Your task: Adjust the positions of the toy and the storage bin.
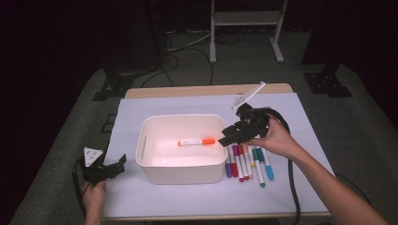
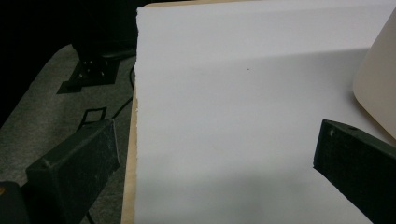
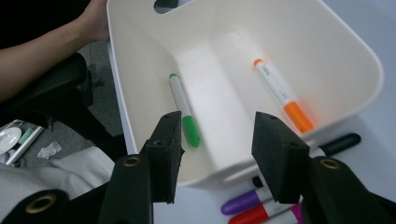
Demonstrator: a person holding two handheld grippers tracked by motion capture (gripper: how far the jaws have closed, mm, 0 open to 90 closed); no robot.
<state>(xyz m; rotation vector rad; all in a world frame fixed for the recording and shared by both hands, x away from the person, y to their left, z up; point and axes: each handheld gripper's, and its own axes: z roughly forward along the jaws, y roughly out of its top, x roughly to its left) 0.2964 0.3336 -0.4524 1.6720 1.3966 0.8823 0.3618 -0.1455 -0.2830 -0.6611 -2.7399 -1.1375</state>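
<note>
A green-capped white plastic marker lies in the white plastic bin just beyond the right gripper's spread, empty jaws; left gripper also spread.

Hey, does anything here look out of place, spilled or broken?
Nothing stands out. Two markers, orange and green, lie in the white bin; the other markers sit in a tidy row beside it. Both grippers, left and right, are open.

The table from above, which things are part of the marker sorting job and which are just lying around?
Part of the job:
white bin
orange marker and green marker inside it
row of markers beside the bin
right hand-held gripper, open over the bin

Just lying about:
white clip at the far edge
left hand-held gripper, idle
</note>
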